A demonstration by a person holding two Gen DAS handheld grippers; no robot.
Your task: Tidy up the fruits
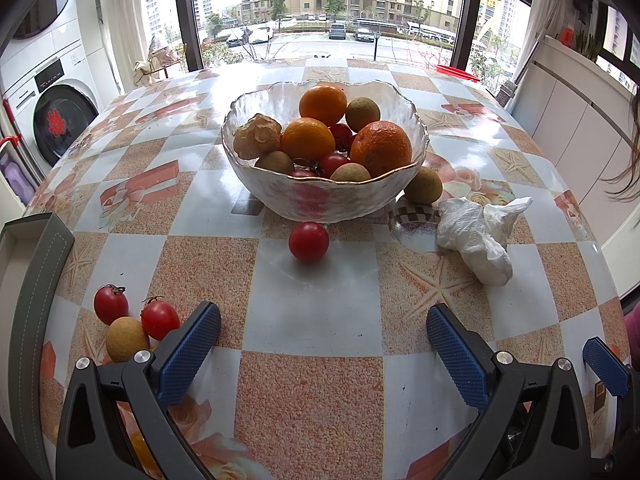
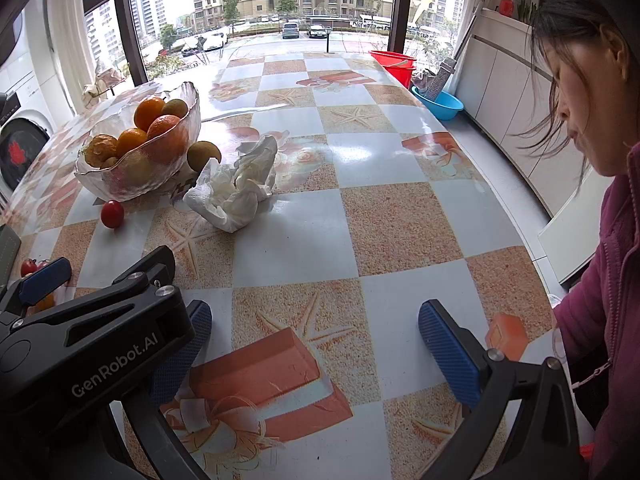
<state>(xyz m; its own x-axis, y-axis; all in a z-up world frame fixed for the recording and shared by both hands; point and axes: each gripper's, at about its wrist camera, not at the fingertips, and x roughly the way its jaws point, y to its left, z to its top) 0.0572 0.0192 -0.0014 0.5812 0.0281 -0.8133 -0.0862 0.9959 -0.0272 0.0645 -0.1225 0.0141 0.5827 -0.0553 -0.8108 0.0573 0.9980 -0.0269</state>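
Two grippers hover low over the desk [image 1: 312, 312], both empty. The left gripper [image 1: 323, 332] has its fingers spread wide, and so does the right gripper [image 2: 314, 340], which hangs over bare checked cloth near the person's sleeve [image 2: 600, 320].

Just left of the left gripper lie two small tomatoes [image 1: 111, 304] and a yellow-brown fruit [image 1: 127, 338], touching one another. Straight ahead, a lone tomato [image 1: 309, 241] sits near the foot of the glass bowl [image 1: 332, 196], which already holds oranges [image 1: 380, 148] and more small fruit. Another brown fruit [image 1: 424, 186] rests at the bowl's right side, beside a crumpled tissue [image 1: 476, 232].

The risk, as I judge it, is rolling: round tomatoes on slick cloth could squirt away under an off-centre pinch, or burst if squeezed hard. A fruit dropped on the heaped oranges might also tumble back out.
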